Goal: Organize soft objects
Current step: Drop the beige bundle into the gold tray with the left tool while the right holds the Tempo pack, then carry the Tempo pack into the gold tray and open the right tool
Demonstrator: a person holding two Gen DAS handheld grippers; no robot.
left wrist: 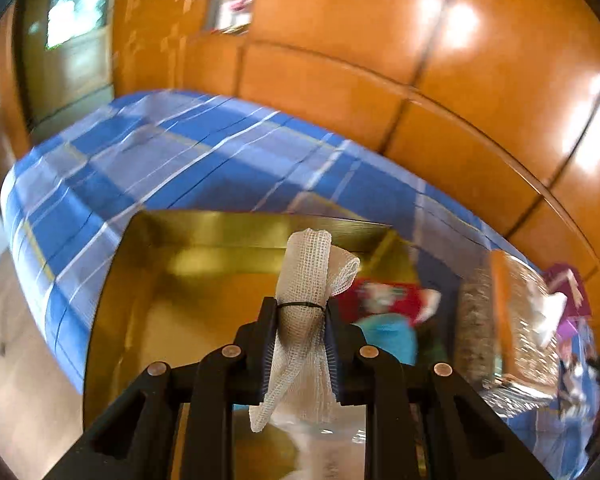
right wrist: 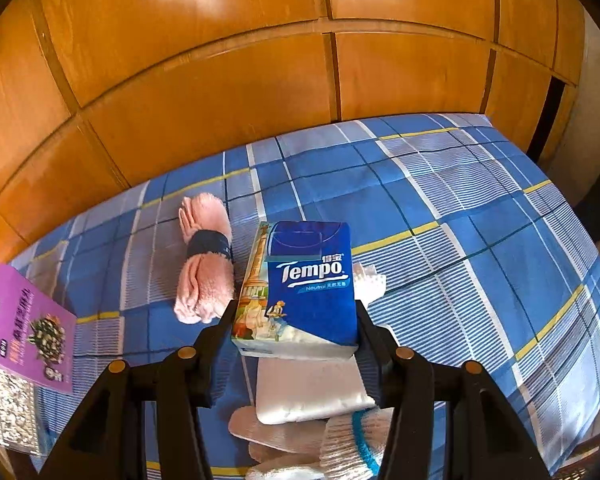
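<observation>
My left gripper (left wrist: pixel 300 312) is shut on a white mesh gauze roll (left wrist: pixel 308 280) tied with a black band, held above a shiny gold tray (left wrist: pixel 204 236) on the blue plaid cloth (left wrist: pixel 172 152). A red and teal item (left wrist: pixel 388 312) lies in the tray, blurred. My right gripper (right wrist: pixel 296 312) is shut on a blue Tempo tissue pack (right wrist: pixel 304 284), held above the cloth (right wrist: pixel 460 208). A rolled pink towel (right wrist: pixel 206 256) with a dark band lies just left of it. A white tissue pack (right wrist: pixel 312 392), a white knit glove (right wrist: pixel 356 440) and flat beige pads (right wrist: pixel 268 436) lie beneath.
A purple box (right wrist: pixel 24 320) over a speckled packet (right wrist: pixel 12 408) sits at the left edge in the right wrist view. Orange wooden cabinet panels (right wrist: pixel 220 92) stand behind the table. An orange and silver packet (left wrist: pixel 516 320) lies right of the tray.
</observation>
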